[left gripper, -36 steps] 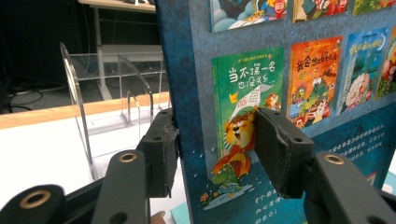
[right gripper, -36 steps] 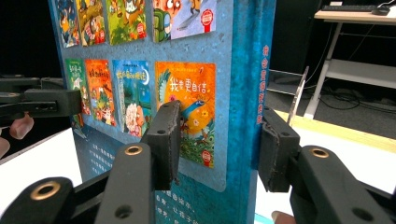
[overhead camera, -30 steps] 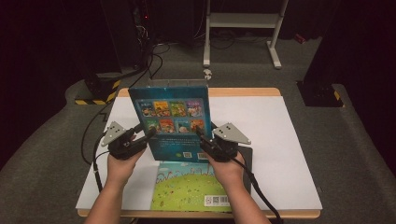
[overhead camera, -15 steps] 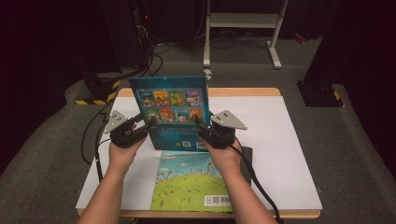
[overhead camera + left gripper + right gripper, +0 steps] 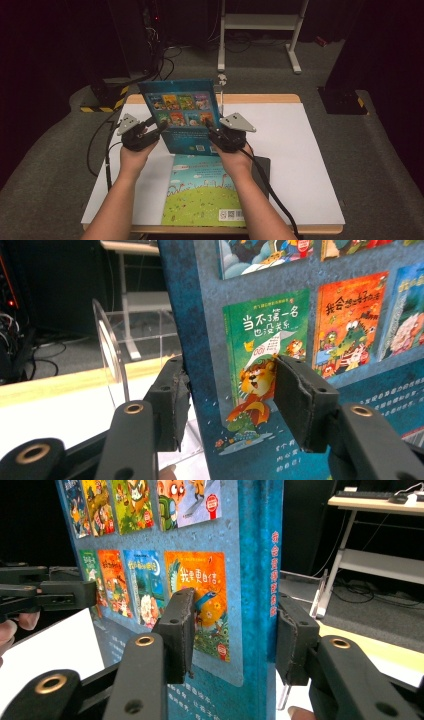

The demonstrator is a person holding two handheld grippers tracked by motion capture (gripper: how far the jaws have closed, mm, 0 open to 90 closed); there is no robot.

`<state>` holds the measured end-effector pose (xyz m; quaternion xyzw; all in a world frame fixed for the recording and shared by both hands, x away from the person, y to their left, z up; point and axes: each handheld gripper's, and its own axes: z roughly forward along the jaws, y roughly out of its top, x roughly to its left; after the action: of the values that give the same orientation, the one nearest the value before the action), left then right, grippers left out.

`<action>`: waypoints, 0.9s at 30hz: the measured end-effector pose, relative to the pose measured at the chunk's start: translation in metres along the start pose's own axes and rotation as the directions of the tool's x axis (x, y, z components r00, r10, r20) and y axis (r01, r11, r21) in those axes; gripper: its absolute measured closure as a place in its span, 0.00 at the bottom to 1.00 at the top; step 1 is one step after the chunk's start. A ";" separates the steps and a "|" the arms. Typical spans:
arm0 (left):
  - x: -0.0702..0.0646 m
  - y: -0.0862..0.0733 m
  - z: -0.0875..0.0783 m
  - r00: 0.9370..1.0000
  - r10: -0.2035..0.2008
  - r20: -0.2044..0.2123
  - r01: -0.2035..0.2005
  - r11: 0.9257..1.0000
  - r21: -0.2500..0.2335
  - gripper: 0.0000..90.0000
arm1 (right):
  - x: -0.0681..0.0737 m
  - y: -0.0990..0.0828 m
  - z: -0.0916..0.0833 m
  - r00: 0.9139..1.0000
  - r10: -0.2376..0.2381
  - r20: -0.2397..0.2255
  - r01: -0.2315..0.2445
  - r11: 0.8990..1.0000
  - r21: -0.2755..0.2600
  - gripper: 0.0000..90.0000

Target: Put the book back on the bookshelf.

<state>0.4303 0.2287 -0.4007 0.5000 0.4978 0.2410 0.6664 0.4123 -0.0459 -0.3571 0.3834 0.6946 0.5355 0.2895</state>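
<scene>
A thick blue picture book (image 5: 182,120) stands upright above the white table (image 5: 295,165), its back cover with small cover pictures facing me. My left gripper (image 5: 157,127) is shut on its left edge, one pad behind the book and one on the cover (image 5: 320,315). My right gripper (image 5: 212,131) is shut on the right edge, its jaws on either side of the spine (image 5: 257,580). In the left gripper view the gripper (image 5: 230,390) straddles the book's edge. In the right gripper view the gripper (image 5: 235,630) straddles the spine side.
A second book (image 5: 202,192) with a green meadow cover lies flat near the front edge between the forearms. A dark flat pad (image 5: 260,167) lies under the right forearm. A clear acrylic stand (image 5: 111,355) rises behind the held book. Cables (image 5: 100,150) hang off the left side.
Both grippers have carried the blue book away from the person, toward the far side of the table. More of the green book shows in front of it.
</scene>
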 end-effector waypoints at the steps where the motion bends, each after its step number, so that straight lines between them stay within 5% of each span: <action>1: 0.001 -0.001 0.001 1.000 0.006 -0.005 -0.006 1.000 -0.001 0.54 | 0.000 0.000 0.000 1.000 -0.007 -0.003 0.007 1.000 0.002 0.63; 11: 0.004 -0.001 -0.003 0.999 0.023 -0.044 -0.023 1.000 -0.003 0.53 | 0.006 -0.002 0.004 0.999 -0.020 -0.034 0.020 1.000 -0.015 0.63; 27: 0.005 -0.003 -0.015 0.999 0.020 -0.025 -0.020 1.000 -0.005 0.52 | 0.002 -0.005 -0.005 0.989 0.031 -0.142 -0.032 0.999 -0.006 0.63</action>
<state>0.4178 0.2383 -0.4054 0.5004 0.5004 0.2553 0.6588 0.4061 -0.0473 -0.3603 0.3542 0.7051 0.5687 0.2323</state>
